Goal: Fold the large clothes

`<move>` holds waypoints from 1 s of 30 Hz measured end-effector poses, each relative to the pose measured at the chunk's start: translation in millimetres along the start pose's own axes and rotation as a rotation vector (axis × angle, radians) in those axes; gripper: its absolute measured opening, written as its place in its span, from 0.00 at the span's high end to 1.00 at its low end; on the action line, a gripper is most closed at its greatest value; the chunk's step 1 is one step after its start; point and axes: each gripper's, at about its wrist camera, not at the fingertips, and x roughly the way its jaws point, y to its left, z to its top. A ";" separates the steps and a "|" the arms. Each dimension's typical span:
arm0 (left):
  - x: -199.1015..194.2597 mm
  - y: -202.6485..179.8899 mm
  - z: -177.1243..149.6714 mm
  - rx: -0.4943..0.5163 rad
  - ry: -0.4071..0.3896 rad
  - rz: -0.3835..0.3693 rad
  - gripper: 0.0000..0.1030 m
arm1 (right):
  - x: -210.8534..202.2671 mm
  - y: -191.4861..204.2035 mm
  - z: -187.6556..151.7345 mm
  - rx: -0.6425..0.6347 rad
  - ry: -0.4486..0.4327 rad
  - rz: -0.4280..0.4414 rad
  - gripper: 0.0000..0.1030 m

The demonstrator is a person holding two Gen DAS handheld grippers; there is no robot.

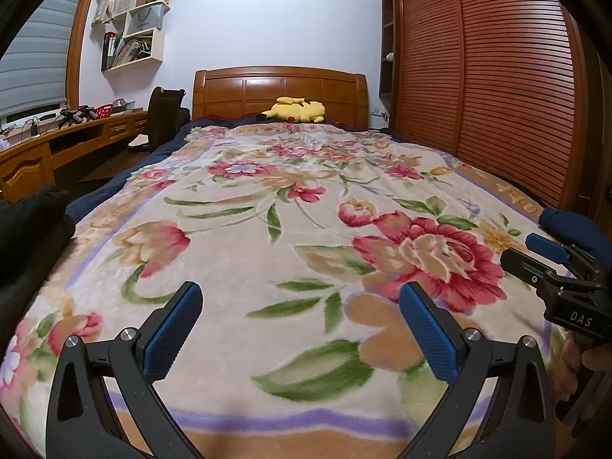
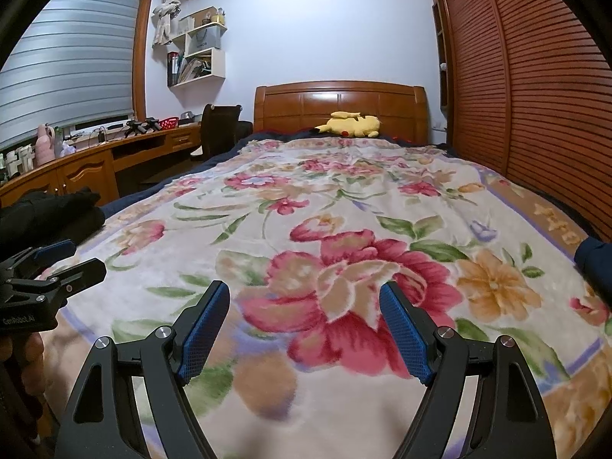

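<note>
A black garment (image 1: 34, 222) lies bunched at the left edge of the bed, and it also shows in the right wrist view (image 2: 53, 210). A dark blue garment (image 1: 566, 222) sits at the bed's right edge (image 2: 593, 264). Between them spreads a floral blanket (image 1: 267, 229) with no clothing on it. My left gripper (image 1: 300, 294) hovers open over the blanket's near end, nothing between its blue pads. My right gripper (image 2: 304, 290) is open too, over a big red flower, empty. Each gripper shows in the other's view: right gripper (image 1: 522, 250), left gripper (image 2: 84, 256).
A yellow plush toy (image 1: 294, 109) lies by the wooden headboard (image 1: 279, 91). Slatted wardrobe doors (image 1: 497, 76) run along the bed's right side. A wooden desk (image 1: 76, 137) and a dark chair (image 1: 164, 118) stand to the left, under wall shelves (image 1: 134, 38).
</note>
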 end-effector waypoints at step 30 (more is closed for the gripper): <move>-4.8 1.7 4.1 -0.004 -0.008 0.005 0.00 | 0.0 1.4 -1.6 -0.013 -0.029 0.003 0.20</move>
